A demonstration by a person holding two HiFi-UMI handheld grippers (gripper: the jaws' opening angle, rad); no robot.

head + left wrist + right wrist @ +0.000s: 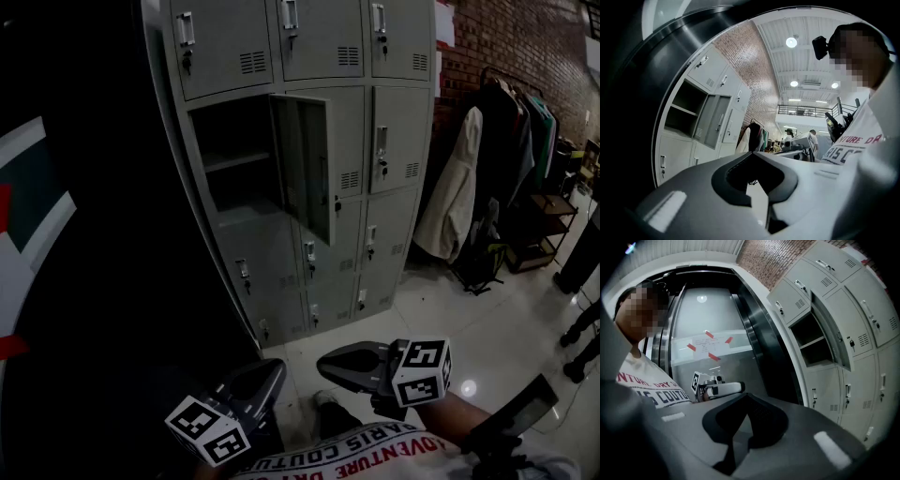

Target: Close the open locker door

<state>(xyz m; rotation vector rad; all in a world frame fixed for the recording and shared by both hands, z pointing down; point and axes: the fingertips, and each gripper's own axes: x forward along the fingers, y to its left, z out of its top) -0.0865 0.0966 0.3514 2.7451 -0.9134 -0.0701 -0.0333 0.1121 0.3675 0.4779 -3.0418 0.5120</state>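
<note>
A bank of grey lockers (375, 141) stands ahead of me. One door (305, 164) in its left column hangs open, swung out to the right of its dark compartment (234, 159), which has one shelf. Both grippers are low and well short of the lockers. My left gripper (275, 368) and right gripper (325, 359) point toward each other, each shut with nothing held. In the left gripper view the gripper (752, 154) is shut, and the open door (712, 119) shows far off. The right gripper (745, 395) is shut too, with the open door (833, 341) up at the right.
A clothes rack (492, 178) with hanging coats stands right of the lockers against a brick wall (525, 37). A low shelf unit (548, 230) sits beyond it. A dark curved wall (103, 244) fills the left. A person's feet (581, 342) stand on the glossy white floor (469, 319).
</note>
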